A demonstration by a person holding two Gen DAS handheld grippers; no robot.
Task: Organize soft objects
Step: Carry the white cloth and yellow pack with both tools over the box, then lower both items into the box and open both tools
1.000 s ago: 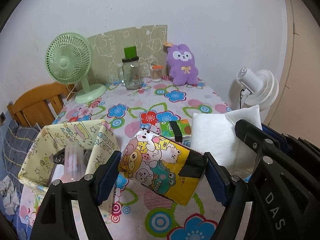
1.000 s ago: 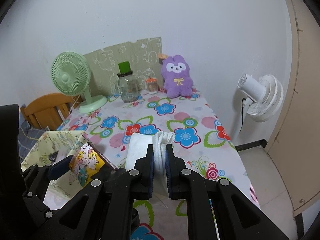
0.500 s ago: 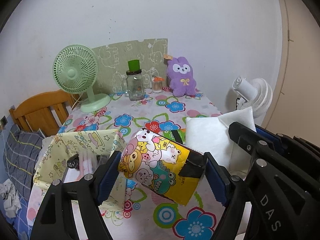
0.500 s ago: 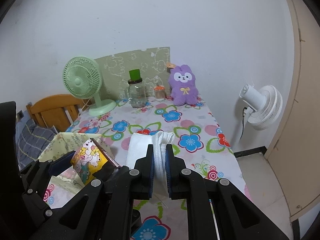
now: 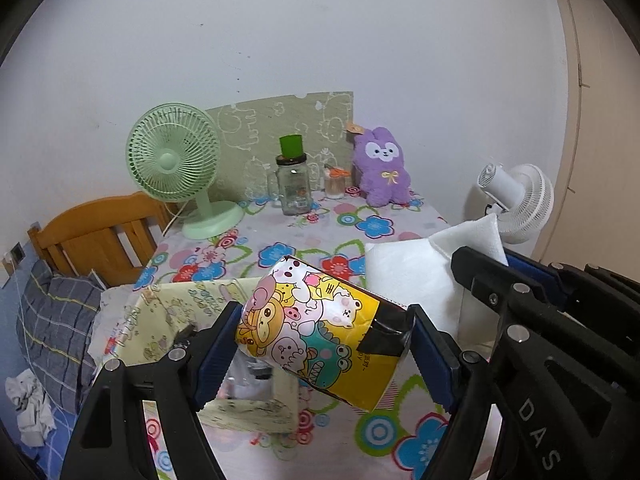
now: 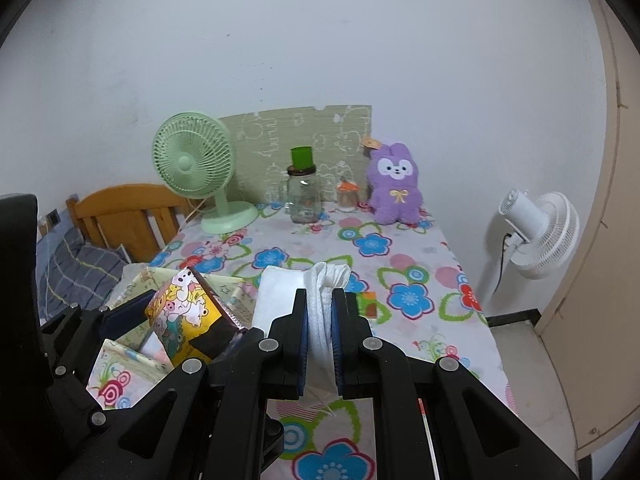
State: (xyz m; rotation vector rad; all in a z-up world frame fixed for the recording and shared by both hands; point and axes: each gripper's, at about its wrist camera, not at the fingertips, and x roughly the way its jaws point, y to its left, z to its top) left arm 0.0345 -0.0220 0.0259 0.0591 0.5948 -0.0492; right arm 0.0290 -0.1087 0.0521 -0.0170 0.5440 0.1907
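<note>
Left wrist view: left tongs (image 5: pixel 324 354) clamped on cartoon pack (image 5: pixel 320 330) above fabric bin (image 5: pixel 248 414); right tongs (image 6: pixel 320 336) pinching white cloth (image 6: pixel 320 320).

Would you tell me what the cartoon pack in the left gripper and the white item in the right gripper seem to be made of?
The cartoon pack looks like glossy printed plastic film: it shows sheen and creases. The white item looks like soft matte fabric or nonwoven, bunching into folds between the right gripper pads; which one is unclear.

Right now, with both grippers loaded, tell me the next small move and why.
Probably lower the left gripper to set the cartoon pack into the open fabric box just below it; the right gripper only pinches the white cloth.
</note>
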